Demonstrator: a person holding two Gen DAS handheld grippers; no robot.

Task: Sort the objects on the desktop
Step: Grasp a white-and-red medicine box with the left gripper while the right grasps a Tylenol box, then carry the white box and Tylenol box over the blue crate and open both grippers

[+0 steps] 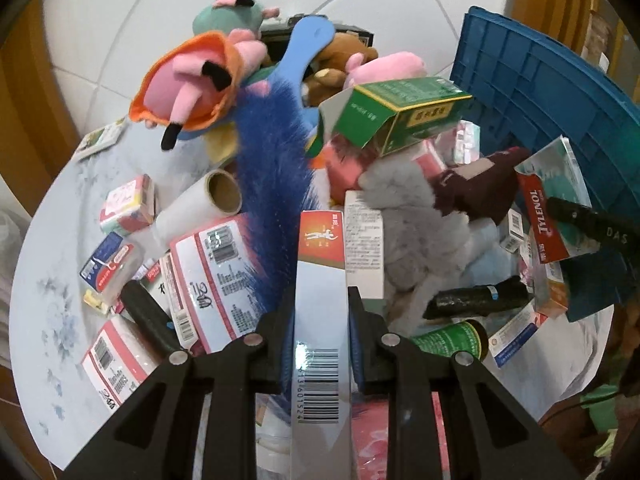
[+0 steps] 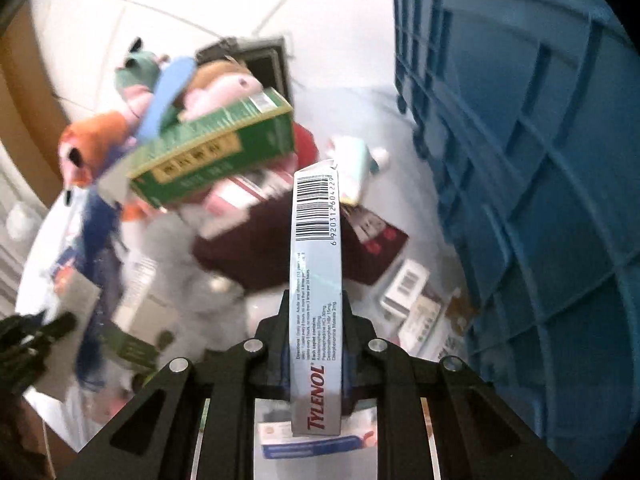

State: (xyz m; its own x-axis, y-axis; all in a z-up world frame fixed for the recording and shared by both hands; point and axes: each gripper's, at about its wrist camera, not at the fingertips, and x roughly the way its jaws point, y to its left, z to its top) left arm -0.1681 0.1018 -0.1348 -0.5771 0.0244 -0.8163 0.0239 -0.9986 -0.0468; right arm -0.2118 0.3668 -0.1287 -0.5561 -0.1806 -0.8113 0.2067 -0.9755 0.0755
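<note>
My left gripper (image 1: 320, 300) is shut on a slim white box with a red end and a barcode (image 1: 320, 280), held upright above the cluttered table. My right gripper (image 2: 316, 300) is shut on a narrow Tylenol box (image 2: 316, 264), lifted clear of the pile; the same Tylenol box (image 1: 544, 220) shows at the right of the left wrist view with a black finger beside it. Under both lies a heap of medicine boxes, with an open green box (image 1: 400, 116) (image 2: 216, 148) on top. The right wrist view is blurred on its left side.
A blue plastic crate (image 1: 540, 80) (image 2: 540, 200) stands on edge at the right. Plush toys (image 1: 192, 80), a blue fluffy brush (image 1: 276, 152), a grey plush (image 1: 412, 220) and a roll (image 1: 200, 208) crowd the round pale table (image 1: 52, 280). White tiled floor lies beyond.
</note>
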